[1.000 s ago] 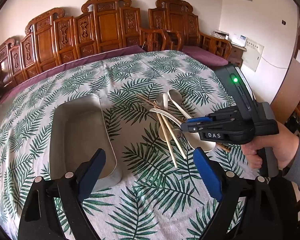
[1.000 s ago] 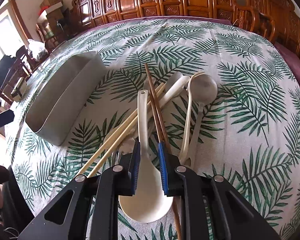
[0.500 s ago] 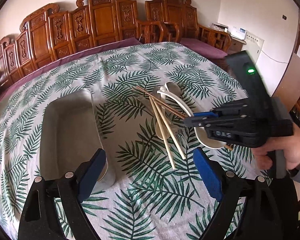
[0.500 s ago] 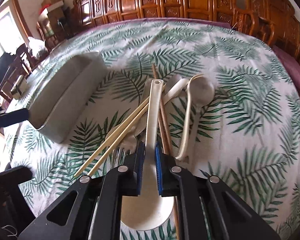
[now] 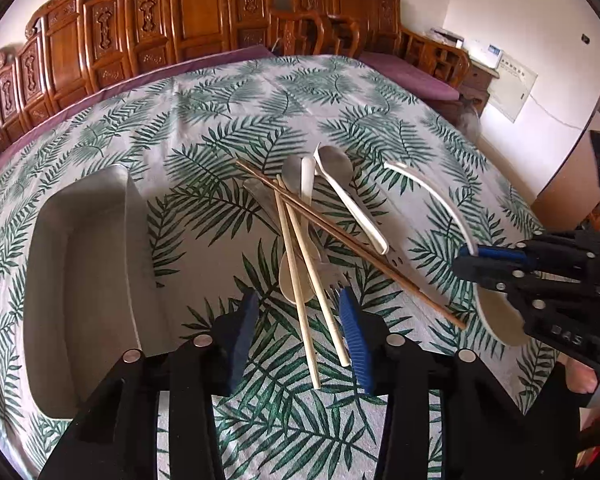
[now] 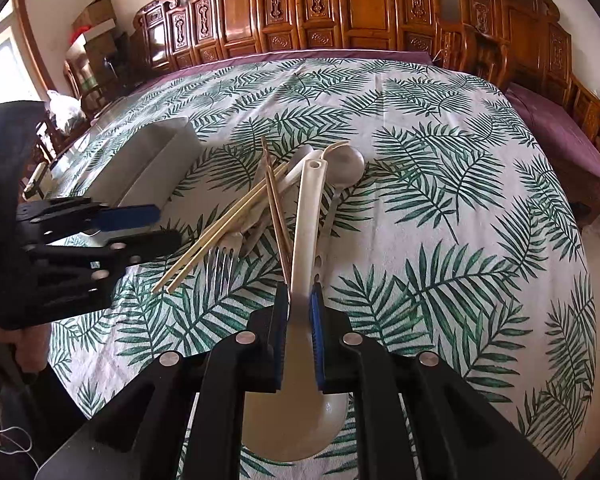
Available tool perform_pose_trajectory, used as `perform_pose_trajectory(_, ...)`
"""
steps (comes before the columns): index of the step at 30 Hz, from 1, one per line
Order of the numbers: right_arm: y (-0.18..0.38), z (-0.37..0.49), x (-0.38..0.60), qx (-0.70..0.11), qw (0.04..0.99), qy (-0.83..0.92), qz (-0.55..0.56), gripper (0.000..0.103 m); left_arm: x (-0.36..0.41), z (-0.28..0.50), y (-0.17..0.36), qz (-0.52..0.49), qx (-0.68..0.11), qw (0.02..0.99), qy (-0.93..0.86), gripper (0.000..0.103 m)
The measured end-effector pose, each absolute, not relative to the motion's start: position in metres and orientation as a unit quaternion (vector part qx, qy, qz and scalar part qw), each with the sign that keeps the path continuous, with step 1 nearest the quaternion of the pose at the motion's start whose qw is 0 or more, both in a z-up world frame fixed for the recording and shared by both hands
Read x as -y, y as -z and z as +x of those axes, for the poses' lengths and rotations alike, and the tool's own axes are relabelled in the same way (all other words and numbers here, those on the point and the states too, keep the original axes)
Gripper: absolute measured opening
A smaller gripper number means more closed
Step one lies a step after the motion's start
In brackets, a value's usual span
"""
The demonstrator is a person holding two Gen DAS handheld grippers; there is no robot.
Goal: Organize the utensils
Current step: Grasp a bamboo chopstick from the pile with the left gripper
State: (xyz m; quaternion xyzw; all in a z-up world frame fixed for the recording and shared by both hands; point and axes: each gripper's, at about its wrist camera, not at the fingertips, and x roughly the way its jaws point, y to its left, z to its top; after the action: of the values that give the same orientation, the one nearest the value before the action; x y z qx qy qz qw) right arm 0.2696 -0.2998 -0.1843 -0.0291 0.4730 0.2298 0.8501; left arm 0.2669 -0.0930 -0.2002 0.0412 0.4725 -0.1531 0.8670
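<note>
My right gripper (image 6: 300, 304) is shut on the handle of a cream ladle (image 6: 306, 216) and holds it lifted above the table; the ladle (image 5: 432, 196) also shows at the right of the left wrist view, held by the right gripper (image 5: 470, 258). A pile of utensils lies on the cloth: pale chopsticks (image 5: 300, 264), dark chopsticks (image 5: 340, 236), grey spoons (image 5: 340, 168) and a fork (image 6: 220, 264). My left gripper (image 5: 300, 320) is open over the near ends of the pale chopsticks. A grey rectangular bin (image 5: 80, 264) stands to the left.
The table has a palm-leaf cloth (image 5: 228, 96). Carved wooden chairs (image 5: 180, 20) line the far side. A purple cushioned bench (image 6: 556, 128) lies to the right. The left gripper (image 6: 140, 228) shows at the left of the right wrist view.
My right gripper has closed on the ladle handle and lifted it away from the pile to the right. My left gripper has narrowed and moved in over the pale chopsticks.
</note>
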Motion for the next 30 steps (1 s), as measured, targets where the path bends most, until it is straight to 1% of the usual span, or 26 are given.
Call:
perform_pose_trajectory(4,0.184,0.268,0.302,-0.471,0.851,-0.230,-0.041,0.012,0.100,0.273,0.209,0.053,-0.490,0.858,0.145,0.033)
perform_pose_trajectory(6,0.185,0.268,0.302,-0.473,0.849,-0.231,-0.043,0.012,0.104,0.274,0.213,0.060,-0.496,0.855,0.142,0.028)
perform_pose_trajectory(9,0.187,0.267,0.301,-0.474,0.848,-0.232,-0.044,0.013,0.107,0.274,0.217,0.069,-0.500,0.852,0.136,0.025)
perform_pose_trajectory(21,0.182,0.265,0.299,-0.469,0.850,-0.236,-0.040,0.013,0.090,0.269,0.213,0.034,-0.507,0.850,0.139,0.025)
perform_pose_trajectory(29,0.184,0.265,0.298,-0.472,0.848,-0.237,-0.042,0.013,0.097,0.271,0.225,0.052,-0.521,0.841,0.139,0.025)
perform_pose_trajectory(30,0.184,0.265,0.298,-0.473,0.848,-0.238,-0.042,0.013,0.099,0.272,0.225,0.054,-0.519,0.842,0.138,0.023)
